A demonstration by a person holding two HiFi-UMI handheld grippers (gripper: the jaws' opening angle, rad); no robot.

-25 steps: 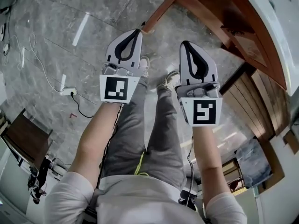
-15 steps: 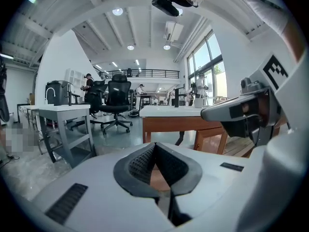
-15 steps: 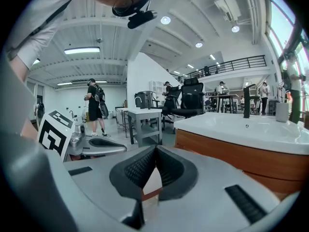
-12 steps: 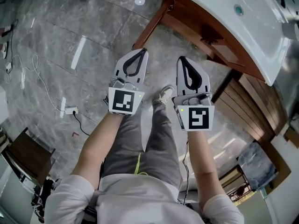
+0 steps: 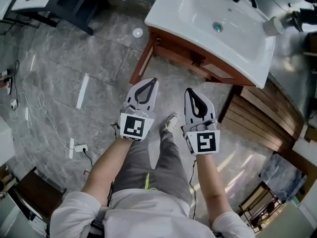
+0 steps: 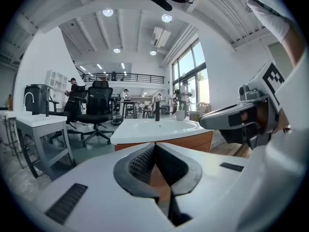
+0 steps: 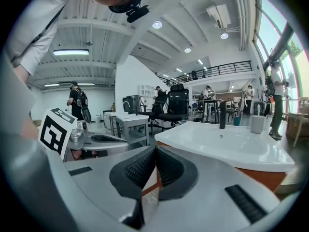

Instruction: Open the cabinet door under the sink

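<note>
Left gripper and right gripper are both clenched and empty, well short of the cabinet door under the sink. One gripper should be opened before the reach. The door should be gripped squarely and swung along its hinge arc.

The sink overhangs the cabinet, hiding most of its front.

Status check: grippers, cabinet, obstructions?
Left gripper, right gripper shut, empty. Brown wooden cabinet under white ceramic sink ahead, untouched. Nothing seen in the way.
</note>
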